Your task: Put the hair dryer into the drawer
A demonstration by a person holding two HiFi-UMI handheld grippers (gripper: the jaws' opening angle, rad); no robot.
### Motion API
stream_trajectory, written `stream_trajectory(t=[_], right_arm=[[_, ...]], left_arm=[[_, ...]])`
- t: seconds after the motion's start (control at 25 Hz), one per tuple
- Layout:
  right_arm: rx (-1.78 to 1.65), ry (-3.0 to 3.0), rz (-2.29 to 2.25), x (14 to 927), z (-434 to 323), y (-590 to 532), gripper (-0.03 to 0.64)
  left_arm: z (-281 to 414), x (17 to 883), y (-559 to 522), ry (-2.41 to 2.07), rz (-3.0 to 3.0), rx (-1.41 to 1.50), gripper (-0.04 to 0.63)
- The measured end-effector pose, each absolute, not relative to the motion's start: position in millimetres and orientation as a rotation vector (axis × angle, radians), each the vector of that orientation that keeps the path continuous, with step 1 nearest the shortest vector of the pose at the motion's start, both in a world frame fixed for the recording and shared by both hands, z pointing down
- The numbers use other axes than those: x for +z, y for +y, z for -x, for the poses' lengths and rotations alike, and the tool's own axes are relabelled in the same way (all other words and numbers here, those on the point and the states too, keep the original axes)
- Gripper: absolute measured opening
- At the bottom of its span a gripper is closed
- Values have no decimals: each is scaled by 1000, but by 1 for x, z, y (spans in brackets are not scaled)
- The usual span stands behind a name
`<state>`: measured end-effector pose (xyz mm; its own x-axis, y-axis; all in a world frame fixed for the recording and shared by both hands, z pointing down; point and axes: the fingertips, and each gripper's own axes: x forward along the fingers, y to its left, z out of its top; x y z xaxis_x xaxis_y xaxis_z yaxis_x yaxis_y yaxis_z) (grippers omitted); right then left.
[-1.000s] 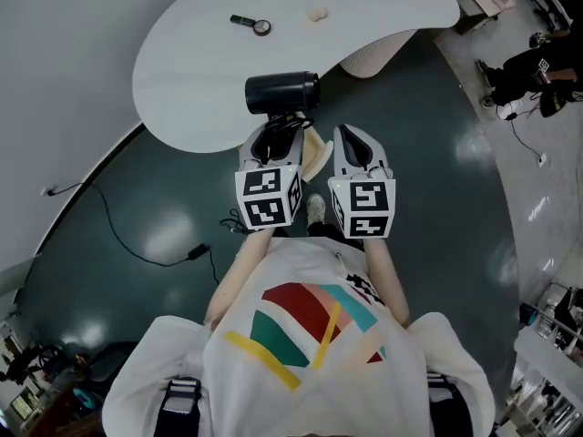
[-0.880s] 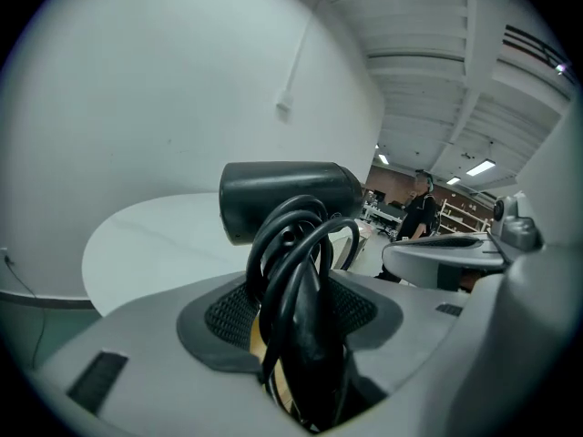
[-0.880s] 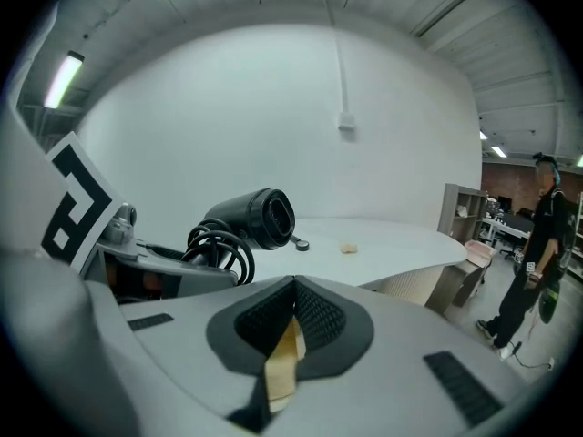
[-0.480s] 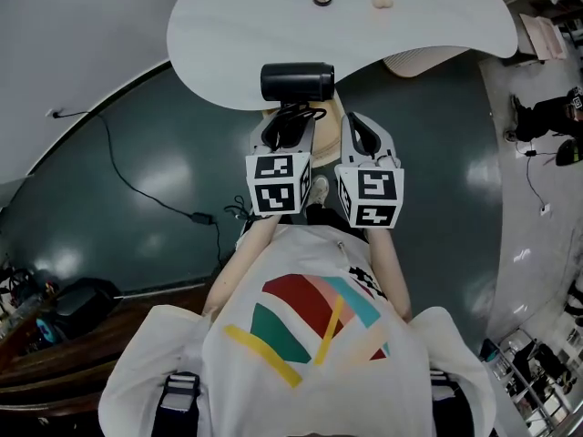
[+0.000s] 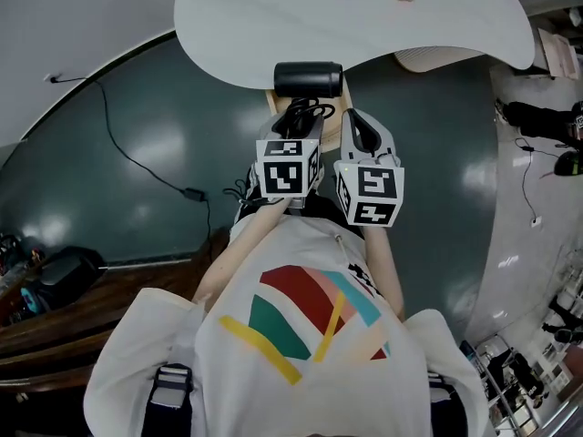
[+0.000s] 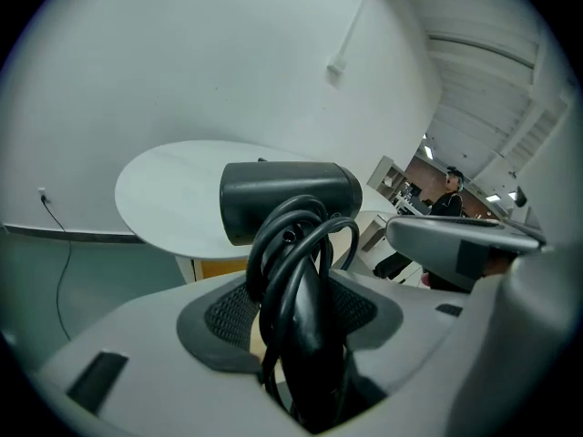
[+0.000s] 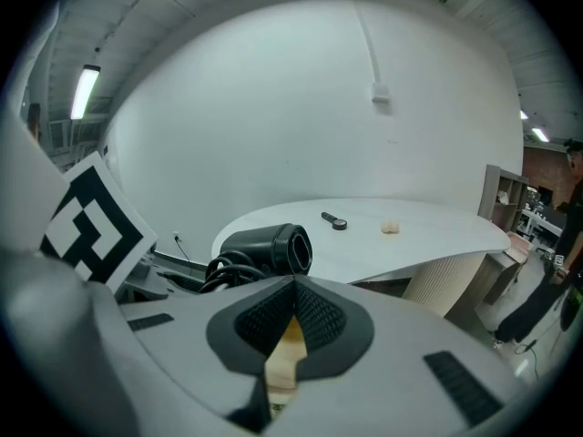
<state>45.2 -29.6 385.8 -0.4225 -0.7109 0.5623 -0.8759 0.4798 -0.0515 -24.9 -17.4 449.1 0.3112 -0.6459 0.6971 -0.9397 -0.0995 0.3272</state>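
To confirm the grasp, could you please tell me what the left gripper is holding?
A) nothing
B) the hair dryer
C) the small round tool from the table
B: the left gripper view shows the left gripper clamped on the cord-wrapped handle of the hair dryer.

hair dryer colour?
Black all over; the barrel-shaped hair dryer shows best in the left gripper view.

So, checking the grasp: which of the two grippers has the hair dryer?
The left gripper: it clamps the hair dryer by its cord-wrapped handle. The right gripper beside it is shut with nothing between its pads.
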Motion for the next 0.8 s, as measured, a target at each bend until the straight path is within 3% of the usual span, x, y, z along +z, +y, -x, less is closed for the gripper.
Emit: stream_trajectory(t=[0.8], right_arm=[[526, -2226, -1293, 402, -52, -26, 11]], left_arm=[[11, 503, 15, -1274, -1598, 540, 229]])
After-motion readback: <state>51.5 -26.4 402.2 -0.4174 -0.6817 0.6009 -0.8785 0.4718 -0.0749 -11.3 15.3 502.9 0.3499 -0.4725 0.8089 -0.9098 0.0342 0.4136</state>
